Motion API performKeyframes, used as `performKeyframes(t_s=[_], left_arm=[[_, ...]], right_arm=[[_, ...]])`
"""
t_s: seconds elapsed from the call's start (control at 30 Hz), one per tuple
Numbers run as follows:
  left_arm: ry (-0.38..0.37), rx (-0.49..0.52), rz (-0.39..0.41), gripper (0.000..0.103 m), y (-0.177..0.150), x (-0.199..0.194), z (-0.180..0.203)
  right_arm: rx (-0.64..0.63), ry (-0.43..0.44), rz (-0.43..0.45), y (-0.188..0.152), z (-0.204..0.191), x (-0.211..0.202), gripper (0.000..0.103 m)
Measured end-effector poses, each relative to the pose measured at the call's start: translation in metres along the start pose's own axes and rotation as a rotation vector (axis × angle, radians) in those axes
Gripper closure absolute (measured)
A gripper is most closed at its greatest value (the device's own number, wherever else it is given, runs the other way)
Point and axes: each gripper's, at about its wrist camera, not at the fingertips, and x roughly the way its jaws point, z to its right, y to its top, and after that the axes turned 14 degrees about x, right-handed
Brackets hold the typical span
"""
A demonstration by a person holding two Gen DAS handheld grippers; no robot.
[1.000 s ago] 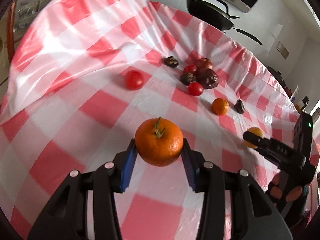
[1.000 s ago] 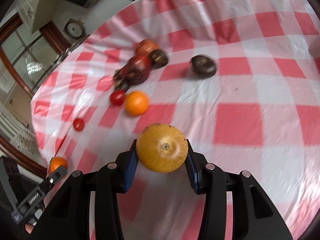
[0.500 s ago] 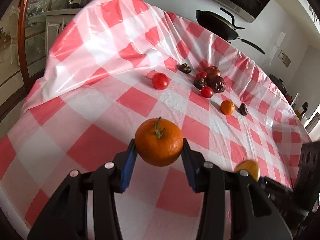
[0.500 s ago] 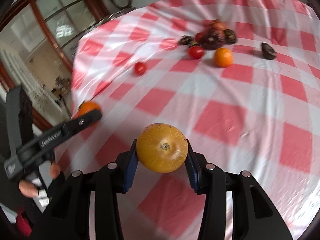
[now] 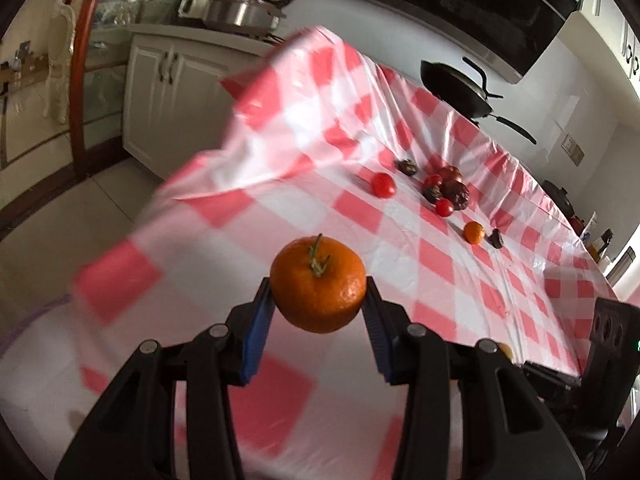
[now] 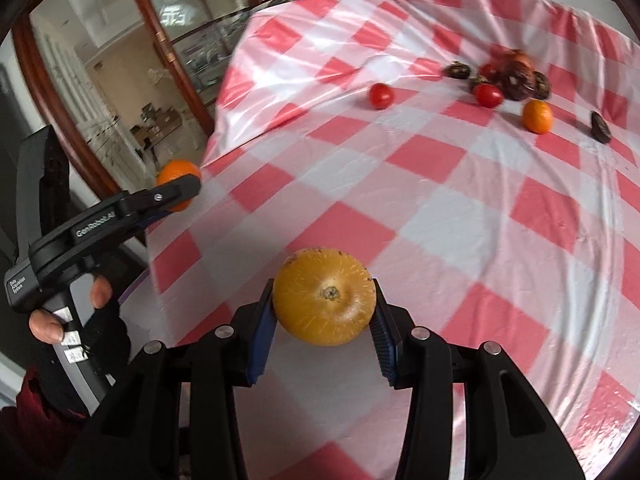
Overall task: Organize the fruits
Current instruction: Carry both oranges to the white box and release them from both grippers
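At the near left edge of the table: the left gripper (image 5: 319,312) is clenched on a tangerine (image 5: 318,284), blue pads on opposite flanks, green stem toward the camera, fruit clear of the cloth.
Tangerine, handling: judged light, loose-skinned and soft; a firmer squeeze could bruise it. The hold across the widest part looks sound.
Near centre: the right gripper (image 6: 325,316) is grasping a yellow fruit (image 6: 325,296), pads on its two sides, its stem scar toward the camera, held above the checked tablecloth (image 6: 460,208).
Yellow fruit, handling: judged smooth-skinned, firmer and a little heavier than the tangerine; the glossy rind may slip, so the grip at mid-girth is the right one.
Far right, loose fruit: a lone red tomato (image 6: 381,95) to the left of a cluster of dark fruits (image 6: 518,80) with a second tomato (image 6: 488,95); a small orange (image 6: 537,116) and a dark piece (image 6: 601,127) lie further right. All rest on the cloth, well apart from both grippers.
Left wrist view only: white cabinets (image 5: 168,92), metal pots (image 5: 240,10) on the counter, a black pan (image 5: 456,84) beyond the table's far edge, floor below the hanging cloth.
Right wrist view only: the left gripper from outside, the person's hand (image 6: 80,316) on its handle, and a wood-framed glass door (image 6: 132,80) behind.
Destination: no bowl or tray identifiable in either view.
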Motion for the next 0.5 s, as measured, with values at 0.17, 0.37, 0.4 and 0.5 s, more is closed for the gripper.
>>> performKeyframes(t_s=[0.17,0.37,0.4,0.5], left_arm=[[0.085,-0.037,0.022,0.059,-0.022,-0.043,-0.042],[0.207,-0.098,0.043,0.059,-0.049,-0.087,-0.097],[0.246,-0.109,0.026,0.059,-0.057,-0.091,-0.109],[0.318,-0.139,-0.020,0.059,-0.077,-0.094,-0.134]], right_arm=[[-0.132,0.052,-0.022,-0.019,-0.041,0.005,0.059],[-0.345,0.127,-0.091,-0.056,-0.105,0.019,0.059],[-0.387,0.128,-0.105,-0.064,-0.115,0.023,0.059],[-0.526,0.143,-0.139,-0.089,-0.148,0.032,0.059]])
